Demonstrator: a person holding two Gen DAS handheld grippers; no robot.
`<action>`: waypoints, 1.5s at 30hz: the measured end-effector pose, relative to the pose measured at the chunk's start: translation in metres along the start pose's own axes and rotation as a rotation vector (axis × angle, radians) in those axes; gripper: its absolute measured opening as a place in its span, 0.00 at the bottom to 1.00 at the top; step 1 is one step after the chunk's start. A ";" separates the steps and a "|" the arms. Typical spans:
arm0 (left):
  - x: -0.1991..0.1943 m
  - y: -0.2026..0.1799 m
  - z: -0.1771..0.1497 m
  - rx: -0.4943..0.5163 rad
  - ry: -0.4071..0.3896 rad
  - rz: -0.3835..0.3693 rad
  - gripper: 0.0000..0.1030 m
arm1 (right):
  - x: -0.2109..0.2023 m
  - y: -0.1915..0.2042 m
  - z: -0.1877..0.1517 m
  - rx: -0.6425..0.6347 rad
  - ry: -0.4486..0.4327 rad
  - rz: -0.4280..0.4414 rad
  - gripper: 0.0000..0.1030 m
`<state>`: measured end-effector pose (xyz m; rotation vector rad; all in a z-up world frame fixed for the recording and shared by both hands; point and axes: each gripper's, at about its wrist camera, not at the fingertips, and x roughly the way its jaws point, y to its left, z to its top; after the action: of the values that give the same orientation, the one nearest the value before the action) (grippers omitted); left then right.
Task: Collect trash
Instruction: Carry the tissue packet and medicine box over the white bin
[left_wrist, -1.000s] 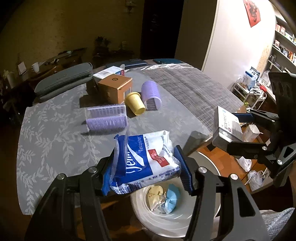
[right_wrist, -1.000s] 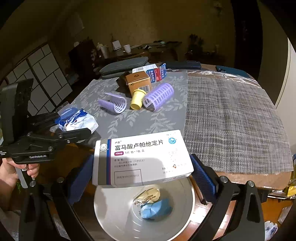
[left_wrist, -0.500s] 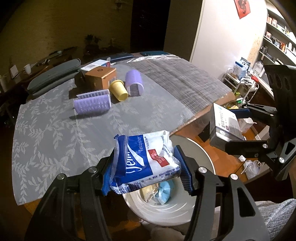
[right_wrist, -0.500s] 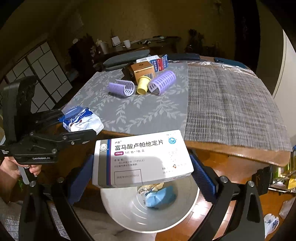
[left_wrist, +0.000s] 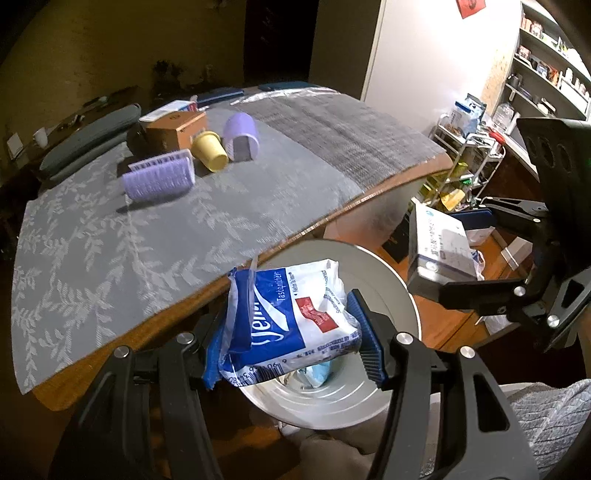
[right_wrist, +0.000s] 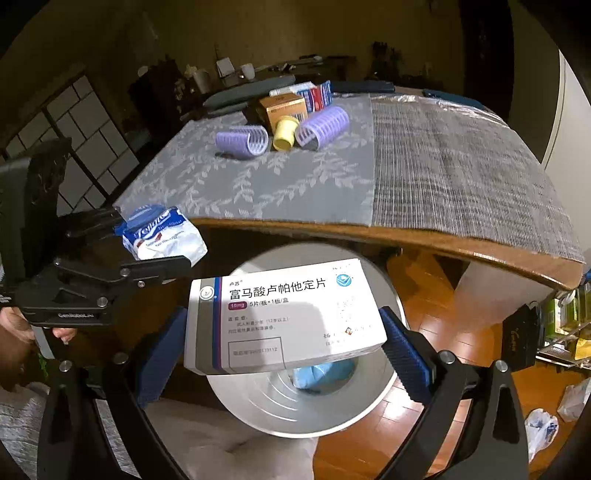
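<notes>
The left gripper (left_wrist: 291, 332) pinches a soft, crinkly tissue pack (left_wrist: 291, 321) by its sides; the right gripper (right_wrist: 284, 343) clamps a light, stiff medicine box (right_wrist: 284, 317) end to end — both over the bin (right_wrist: 384, 402) below the table (right_wrist: 406, 236) edge.

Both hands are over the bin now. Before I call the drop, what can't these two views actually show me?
- Bin contents: in both wrist views the tissue pack and the medicine box cover most of the inside; only a blue scrap shows.
- Bin's outside and base: cut off by the gripper frames.
- Medicine box small print: blurred in the right wrist view.
- Shelf items: too small in the left wrist view.
</notes>
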<state>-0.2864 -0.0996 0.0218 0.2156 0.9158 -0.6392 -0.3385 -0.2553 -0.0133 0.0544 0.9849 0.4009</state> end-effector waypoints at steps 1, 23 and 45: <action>0.001 -0.001 -0.001 0.002 0.004 -0.002 0.57 | 0.001 0.000 -0.001 -0.001 0.005 0.000 0.94; 0.032 -0.012 -0.019 0.014 0.080 0.011 0.57 | 0.026 -0.007 -0.022 -0.007 0.075 -0.007 0.94; 0.070 -0.009 -0.024 0.017 0.163 0.019 0.57 | 0.063 -0.017 -0.027 -0.008 0.149 -0.017 0.94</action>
<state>-0.2767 -0.1256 -0.0470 0.2944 1.0642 -0.6182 -0.3241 -0.2524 -0.0827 0.0087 1.1298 0.3977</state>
